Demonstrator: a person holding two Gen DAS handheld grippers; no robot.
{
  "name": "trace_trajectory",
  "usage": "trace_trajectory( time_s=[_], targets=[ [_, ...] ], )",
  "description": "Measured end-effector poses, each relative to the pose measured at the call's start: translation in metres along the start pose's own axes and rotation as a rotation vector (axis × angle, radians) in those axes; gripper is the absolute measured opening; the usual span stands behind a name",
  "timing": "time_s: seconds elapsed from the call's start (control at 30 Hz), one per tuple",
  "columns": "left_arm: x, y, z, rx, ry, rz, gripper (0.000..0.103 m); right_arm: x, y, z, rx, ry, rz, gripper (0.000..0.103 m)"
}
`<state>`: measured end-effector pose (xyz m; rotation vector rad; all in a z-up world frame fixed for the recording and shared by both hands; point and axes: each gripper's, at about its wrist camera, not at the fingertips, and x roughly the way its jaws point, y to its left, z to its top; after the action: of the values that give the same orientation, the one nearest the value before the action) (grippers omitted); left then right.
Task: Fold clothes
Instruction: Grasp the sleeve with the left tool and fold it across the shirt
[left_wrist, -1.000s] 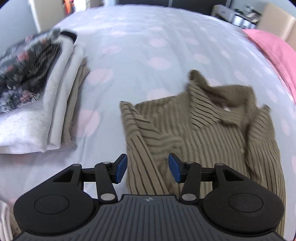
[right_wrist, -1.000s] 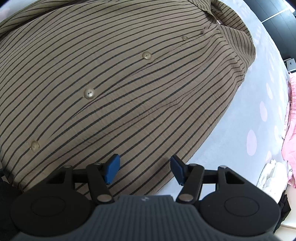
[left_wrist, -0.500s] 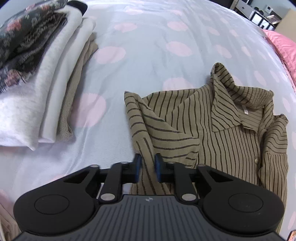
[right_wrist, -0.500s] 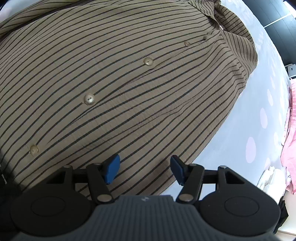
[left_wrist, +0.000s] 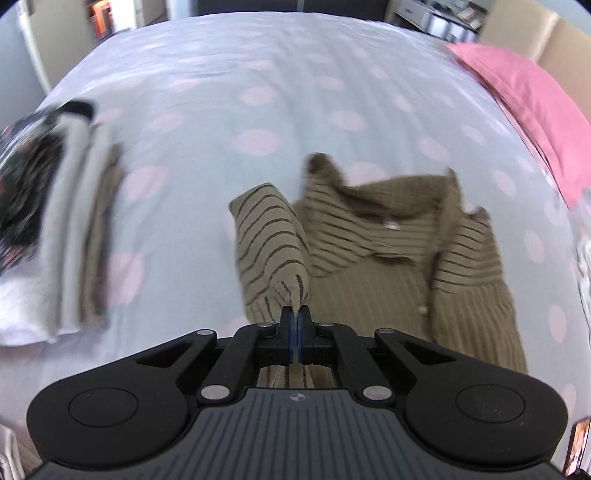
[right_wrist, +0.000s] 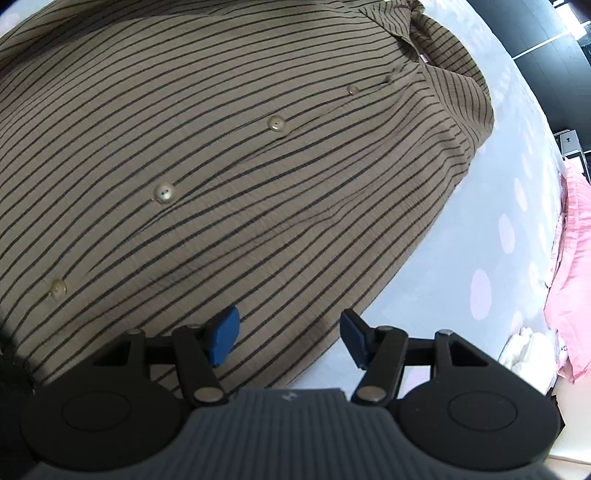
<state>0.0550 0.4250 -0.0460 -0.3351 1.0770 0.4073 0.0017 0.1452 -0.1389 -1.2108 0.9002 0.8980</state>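
Observation:
An olive-brown striped button shirt (left_wrist: 388, 258) lies on the spotted bedsheet (left_wrist: 295, 92), collar away from me. My left gripper (left_wrist: 295, 325) is shut on the shirt's left sleeve (left_wrist: 269, 240), which rises off the bed in a fold. In the right wrist view the same shirt (right_wrist: 240, 166) fills most of the frame, front up, with a row of pale buttons (right_wrist: 164, 192). My right gripper (right_wrist: 288, 332) hovers open over the shirt's lower right edge, with nothing between its blue pads (right_wrist: 223, 334).
A stack of folded clothes (left_wrist: 55, 221) sits on the bed to the left of the shirt. A pink pillow (left_wrist: 524, 103) lies at the right side. Pink fabric (right_wrist: 569, 277) and a white item (right_wrist: 524, 347) lie right of the shirt.
My left gripper closed on the sleeve and lifted it up from the bed. The right gripper stayed open and barely moved over the shirt's edge.

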Motion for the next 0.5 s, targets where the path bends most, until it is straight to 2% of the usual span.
trace_trajectory(
  time_s=[0.23,0.37,0.5],
  targets=[
    [0.036,-0.074,-0.004,0.096,0.062,-0.028,0.0,-0.001,-0.005,-0.004,0.013,-0.012,-0.002,0.063],
    [0.067,-0.098,-0.008,0.116,0.107,-0.022,0.0,-0.003,-0.004,-0.01,0.021,-0.004,0.001,0.063],
    [0.093,-0.104,-0.013,0.093,0.13,-0.049,0.0,-0.014,0.009,-0.021,0.017,0.0,0.004,0.063]
  ],
)
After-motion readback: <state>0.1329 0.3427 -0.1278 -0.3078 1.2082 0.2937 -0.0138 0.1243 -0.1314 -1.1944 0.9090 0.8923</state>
